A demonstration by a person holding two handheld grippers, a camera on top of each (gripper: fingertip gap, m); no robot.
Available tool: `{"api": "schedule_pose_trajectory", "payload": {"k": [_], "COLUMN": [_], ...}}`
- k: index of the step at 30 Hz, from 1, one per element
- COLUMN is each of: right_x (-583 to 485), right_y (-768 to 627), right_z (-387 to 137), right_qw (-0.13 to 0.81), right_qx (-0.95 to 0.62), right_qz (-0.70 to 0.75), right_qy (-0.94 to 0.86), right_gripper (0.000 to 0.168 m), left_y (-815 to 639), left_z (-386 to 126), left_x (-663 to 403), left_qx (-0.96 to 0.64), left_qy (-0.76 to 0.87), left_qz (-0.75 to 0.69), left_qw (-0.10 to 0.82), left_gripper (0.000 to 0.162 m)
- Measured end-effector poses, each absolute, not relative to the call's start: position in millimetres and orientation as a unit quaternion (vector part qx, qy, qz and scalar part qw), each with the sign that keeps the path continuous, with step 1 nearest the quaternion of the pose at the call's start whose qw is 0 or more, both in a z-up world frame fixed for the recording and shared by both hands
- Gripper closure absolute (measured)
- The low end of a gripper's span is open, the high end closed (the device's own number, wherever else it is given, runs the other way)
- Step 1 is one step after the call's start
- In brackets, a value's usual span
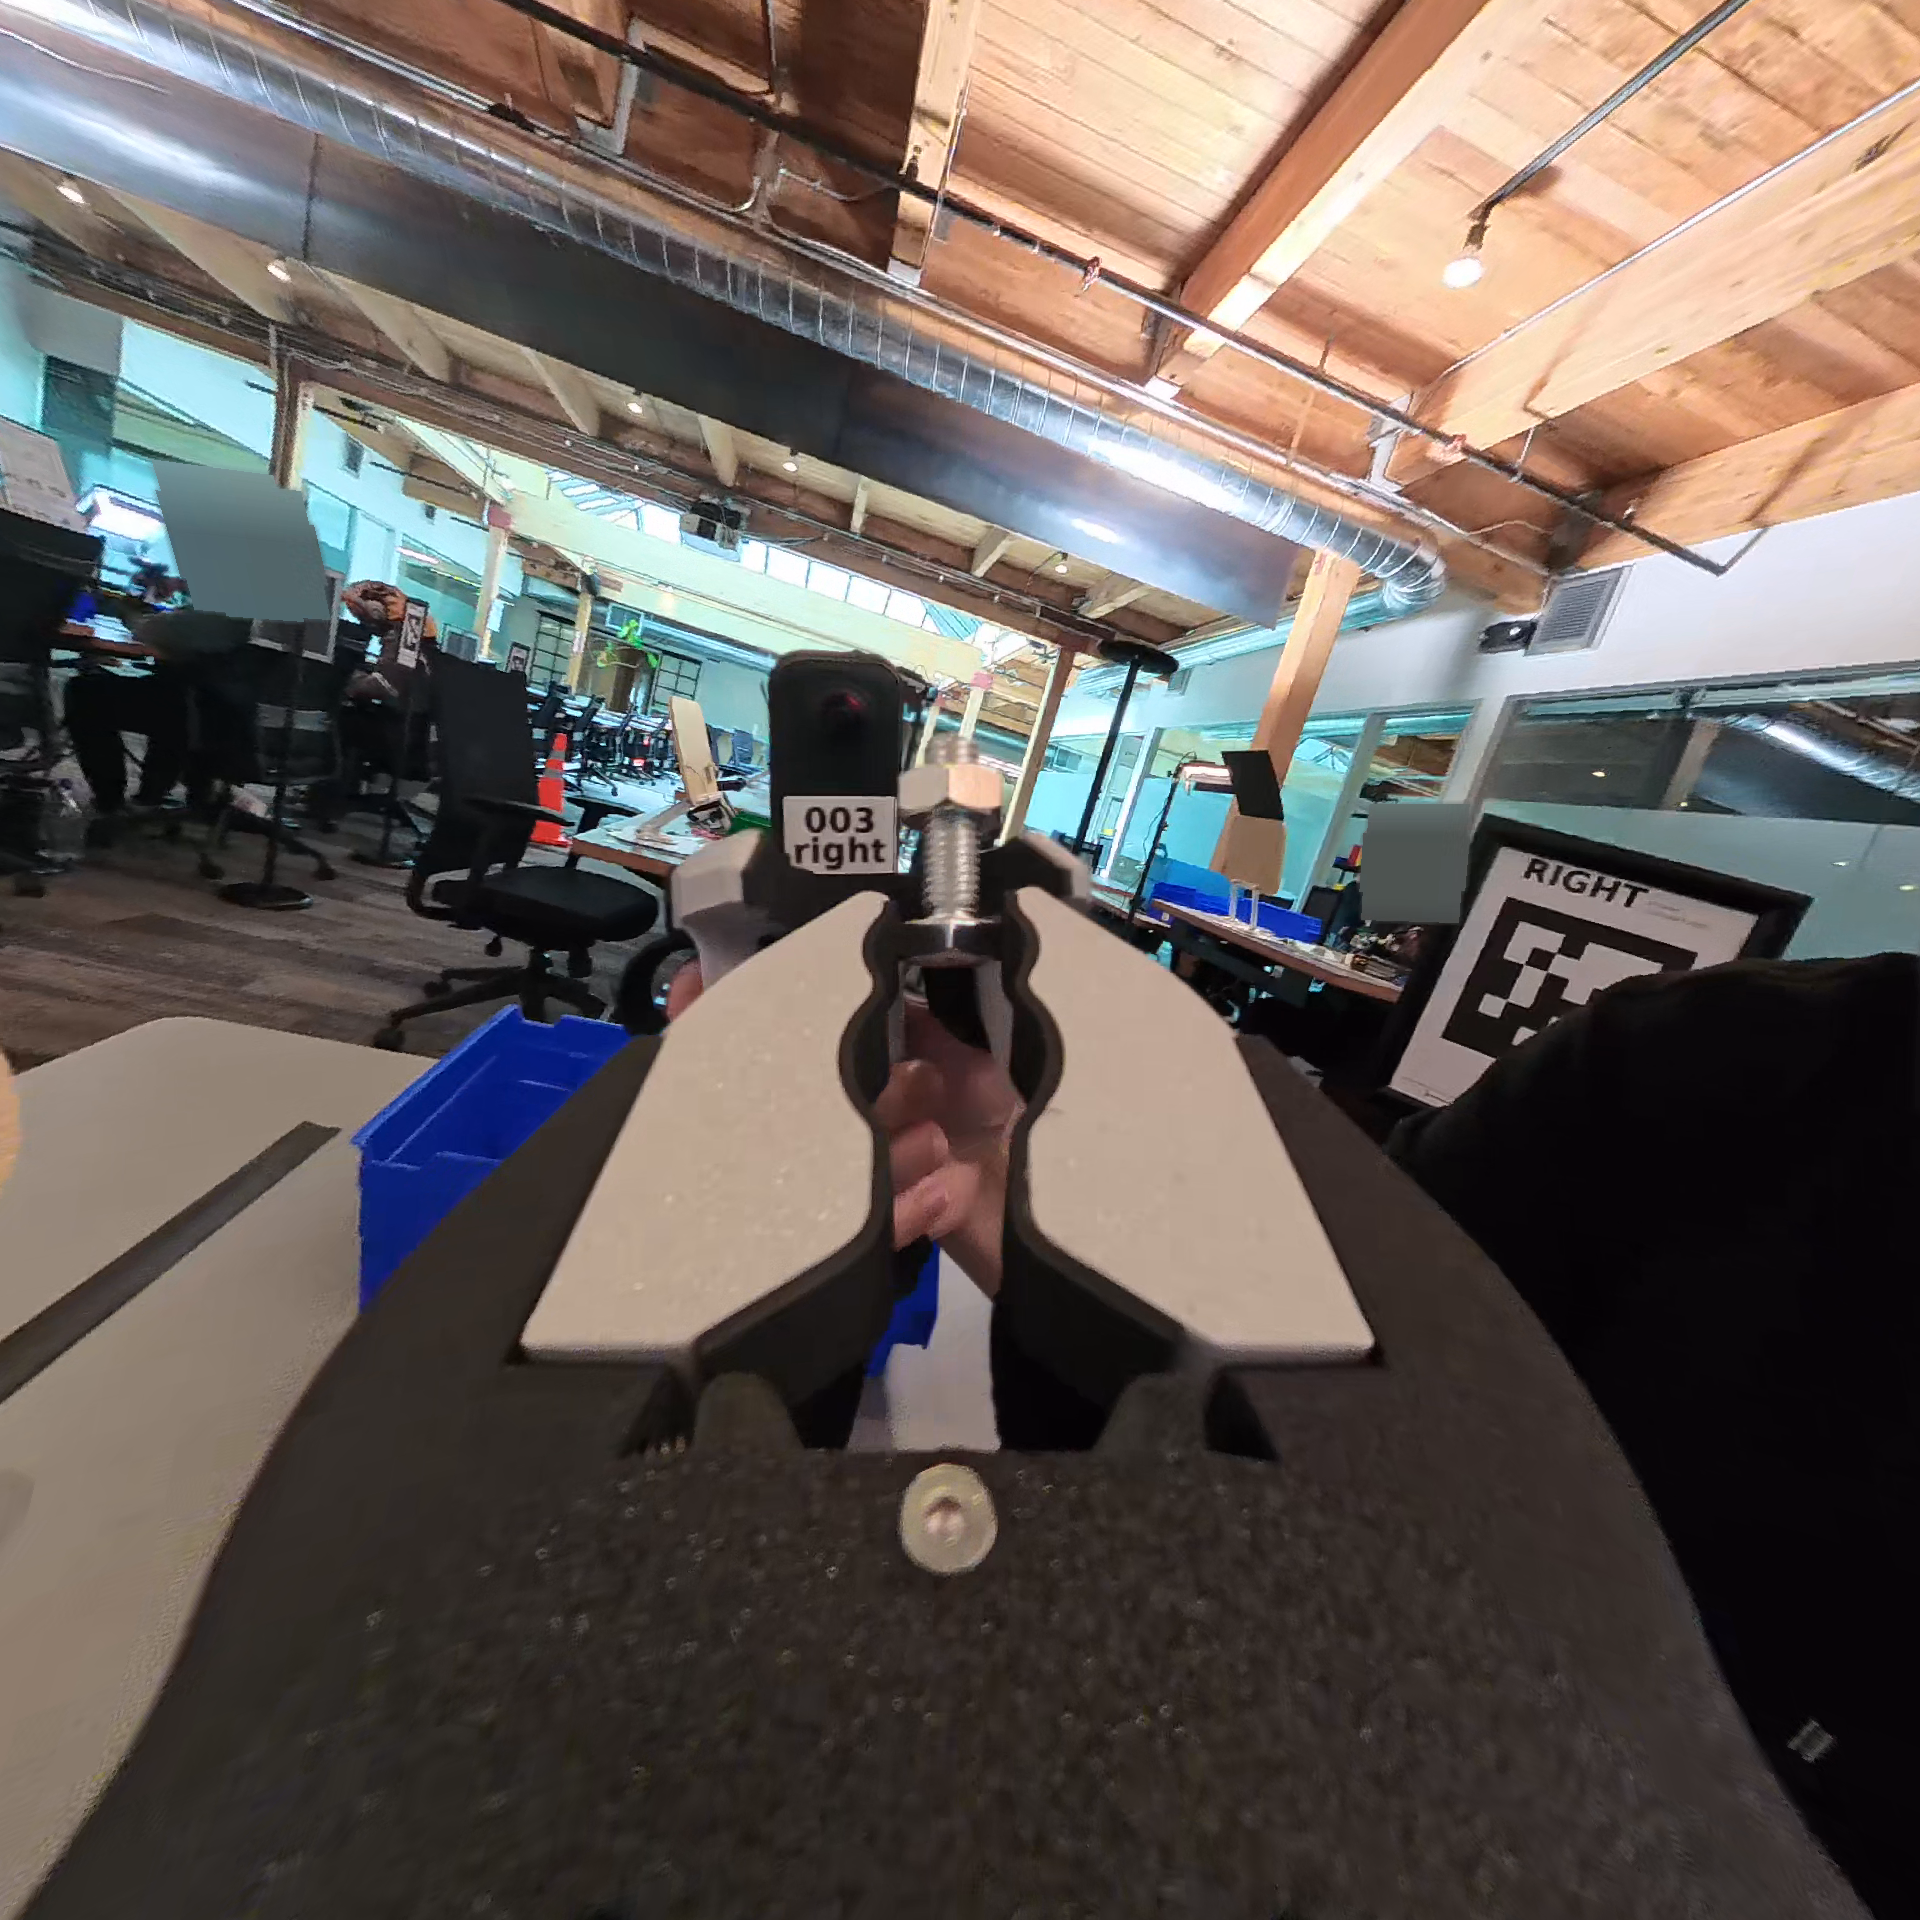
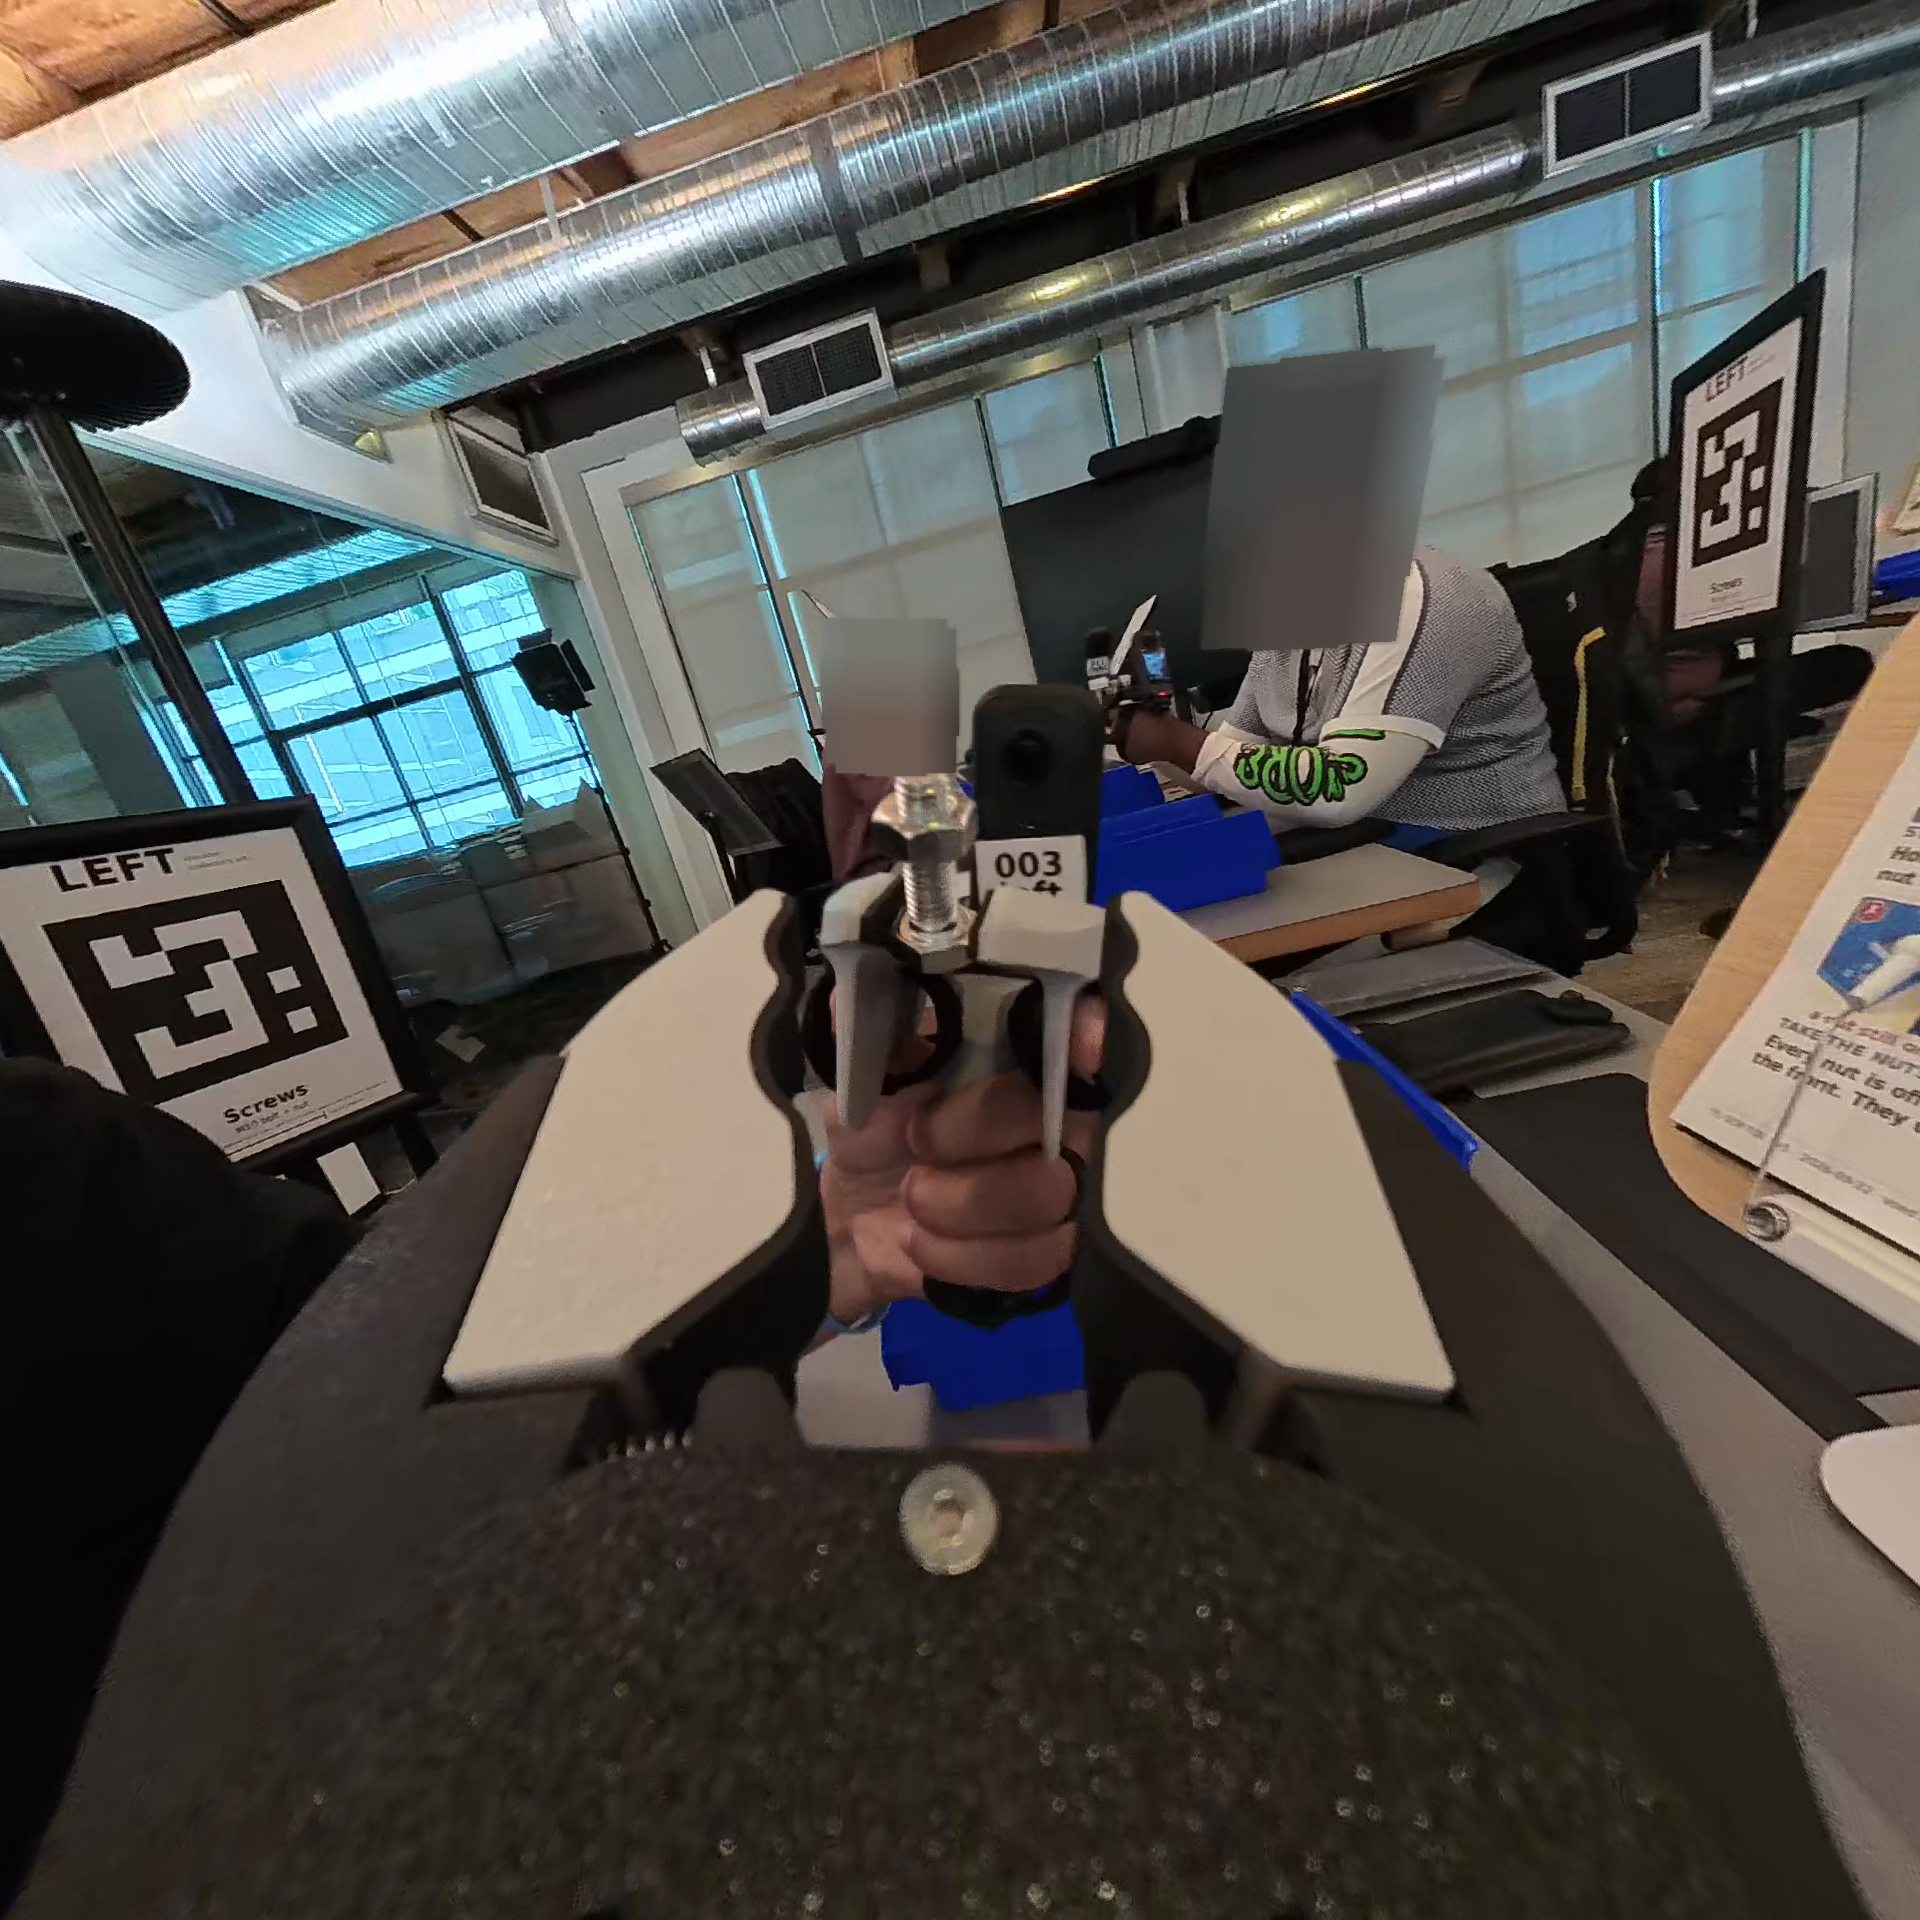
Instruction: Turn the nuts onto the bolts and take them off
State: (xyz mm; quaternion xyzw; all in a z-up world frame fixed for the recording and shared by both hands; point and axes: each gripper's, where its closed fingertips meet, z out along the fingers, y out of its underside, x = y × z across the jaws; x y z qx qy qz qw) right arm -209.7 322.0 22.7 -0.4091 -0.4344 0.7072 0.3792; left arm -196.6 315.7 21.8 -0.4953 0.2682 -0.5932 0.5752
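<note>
1. The left gripper (image 1: pixel 948 925) has its grey, black-edged fingers nearly closed, pinching the head of a silver threaded steel bolt (image 1: pixel 948 868). The bolt stands upright in the air above the pale grey table (image 1: pixel 156 1195).
2. The right gripper (image 2: pixel 956 920) faces it with its jaws spread wide. They flank the left gripper's tips at the level of the bolt head and hold nothing.
3. A silver hexagonal steel nut (image 1: pixel 951 790) sits high on the bolt, with a few threads showing above it and a bare run of thread below.
4. Progress: the nut is engaged only near the bolt's tip. It is either freshly started or almost off; the pictures do not settle which. Either way, most of the turning on this bolt seems left to do.
5. Room: the nut stands clear above both sets of fingertips, with open air all round it. To reach it, the right gripper would have to rise and narrow without knocking the left fingers just below.
6. A blue plastic bin (image 1: pixel 468 1122) lies well below on the table, out of the way.
</note>
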Motion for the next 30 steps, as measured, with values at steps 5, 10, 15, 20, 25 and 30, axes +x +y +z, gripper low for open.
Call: {"api": "schedule_pose_trajectory", "payload": {"k": [5, 10, 15, 20, 25, 30], "right_x": [-209, -205, -199, -176, -124, -33], "right_y": [316, 315, 317, 330, 342, 378], "right_z": [24, 22, 29, 47, 77, 57], "right_qw": [0.364, 0.353, 0.375, 0.435, 0.518, 0.553], "right_qx": [-0.391, -0.380, -0.375, -0.408, -0.480, -0.612], "right_qz": [0.726, 0.728, 0.716, 0.662, 0.543, 0.339], "right_qy": [-0.434, -0.449, -0.453, -0.454, -0.454, -0.452], "right_gripper": [0.134, 0.151, 0.151, 0.150, 0.151, 0.151], "left_y": [318, 320, 322, 325, 341, 339], "left_z": [14, 10, 0, 4, -2, -1], "left_x": [-186, -178, -175, -195, -220, -222], "left_qx": [-0.499, -0.515, -0.573, -0.626, -0.695, -0.699], "left_qy": [0.272, 0.283, 0.323, 0.328, 0.276, 0.272], "left_qz": [-0.601, -0.578, -0.483, -0.389, -0.313, -0.314], "left_qw": [0.562, 0.566, 0.578, 0.591, 0.586, 0.582], "left_gripper": [0.145, 0.145, 0.113, 0.104, 0.106, 0.108]}}
